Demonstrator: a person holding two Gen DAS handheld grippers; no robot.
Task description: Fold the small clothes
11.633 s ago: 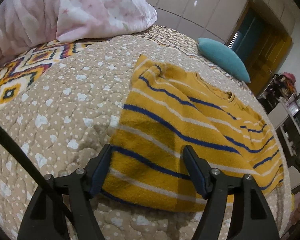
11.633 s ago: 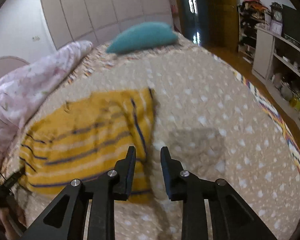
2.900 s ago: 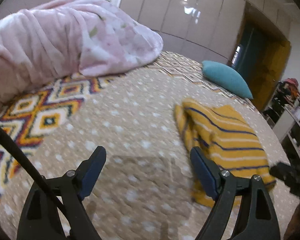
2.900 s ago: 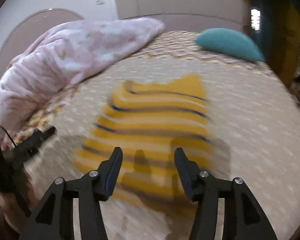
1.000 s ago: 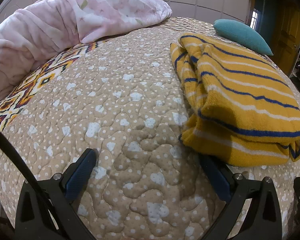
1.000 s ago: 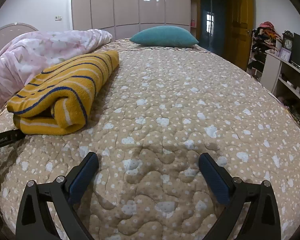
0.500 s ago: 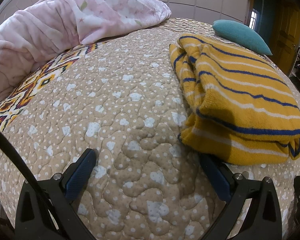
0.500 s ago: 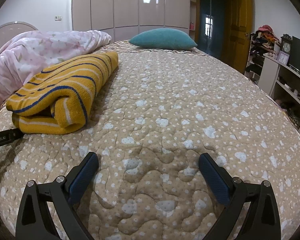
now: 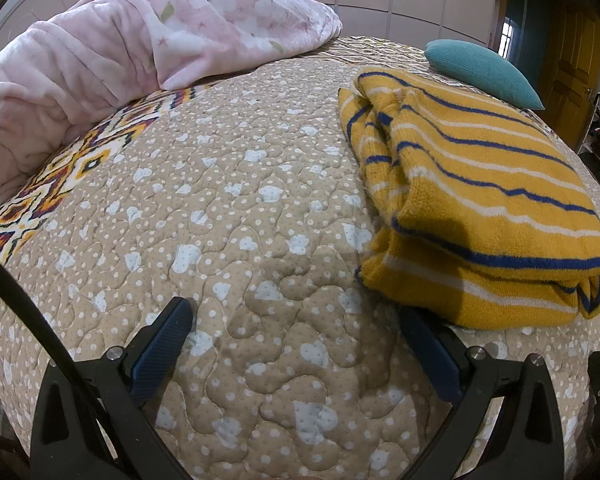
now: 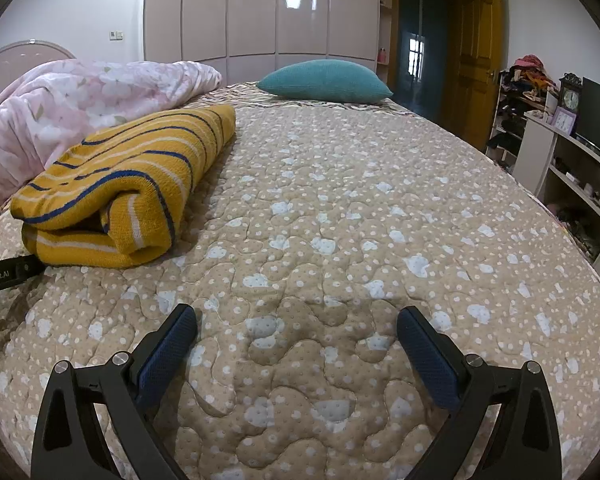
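Observation:
A mustard-yellow sweater with blue and white stripes (image 9: 480,200) lies folded into a thick bundle on the beige quilted bedspread (image 9: 228,216). In the left wrist view it sits to the right, its near edge just beyond the right finger. My left gripper (image 9: 296,320) is open and empty, low over the quilt. In the right wrist view the folded sweater (image 10: 132,176) lies at the left, apart from my right gripper (image 10: 296,320), which is wide open with only quilt between its fingers. The left gripper's tip (image 10: 8,272) shows at the left edge, beside the sweater.
A crumpled pink floral blanket (image 9: 140,48) is heaped at the head of the bed. A teal pillow (image 10: 324,80) lies at the far side. White shelves with clutter (image 10: 572,160) stand right of the bed, a wooden door (image 10: 476,64) beyond.
Over the last second both grippers have barely shifted and stay open. The sweater, spread flat 11.6 s ago, now lies as a folded bundle.

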